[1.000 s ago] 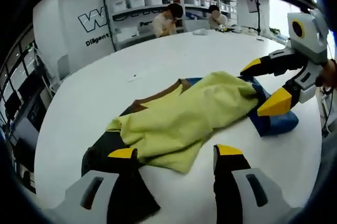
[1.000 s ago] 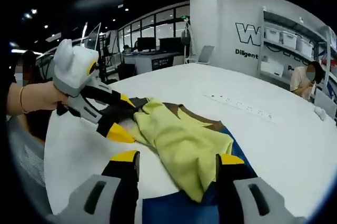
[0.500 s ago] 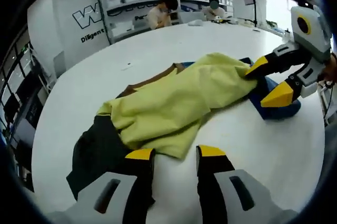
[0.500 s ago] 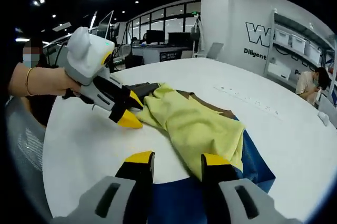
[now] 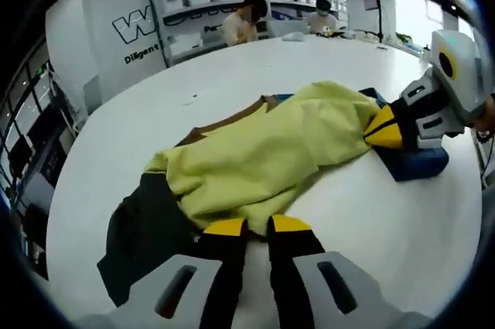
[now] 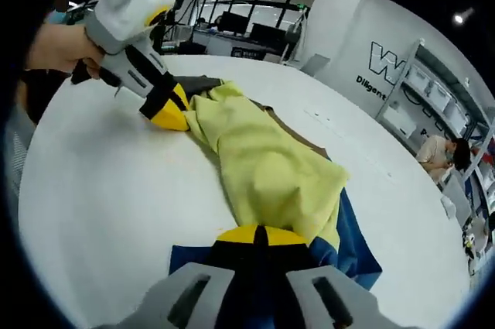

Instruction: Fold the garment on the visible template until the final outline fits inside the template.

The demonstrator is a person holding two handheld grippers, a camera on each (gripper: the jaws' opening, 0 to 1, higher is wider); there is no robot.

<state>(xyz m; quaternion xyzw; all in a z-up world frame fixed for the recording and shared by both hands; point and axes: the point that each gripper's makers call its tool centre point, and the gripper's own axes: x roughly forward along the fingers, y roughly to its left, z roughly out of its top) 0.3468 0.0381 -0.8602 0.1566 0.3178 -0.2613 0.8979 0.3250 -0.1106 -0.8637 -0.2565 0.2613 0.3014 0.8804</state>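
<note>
- Here, in the left gripper view, the left gripper (image 5: 257,226) has its yellow-tipped jaws drawn together on the near edge of the garment (image 5: 263,160), clenched on the yellow cloth.
- In the right gripper view, the right gripper (image 6: 255,234) is likewise closed, its tips meeting on the yellow hem where it lies over the blue part (image 6: 357,244).
- Each gripper also appears in the other's view: the left gripper (image 6: 168,114) comes in from the left, held in a hand (image 6: 56,46), tips at the garment's far end; the right one (image 5: 384,128) comes in from the right, pinched at the opposite end.
- The garment lies stretched between the two on the white table (image 5: 232,77); yellow on top, brown trim along one side.
- The left gripper view shows a dark part (image 5: 147,228) of the garment spread beside its jaws, plus shelves (image 5: 209,4) with bins and two seated people beyond the table.
- The right gripper view shows more of the blue cloth, and one seated person (image 6: 437,155) by shelving.
</note>
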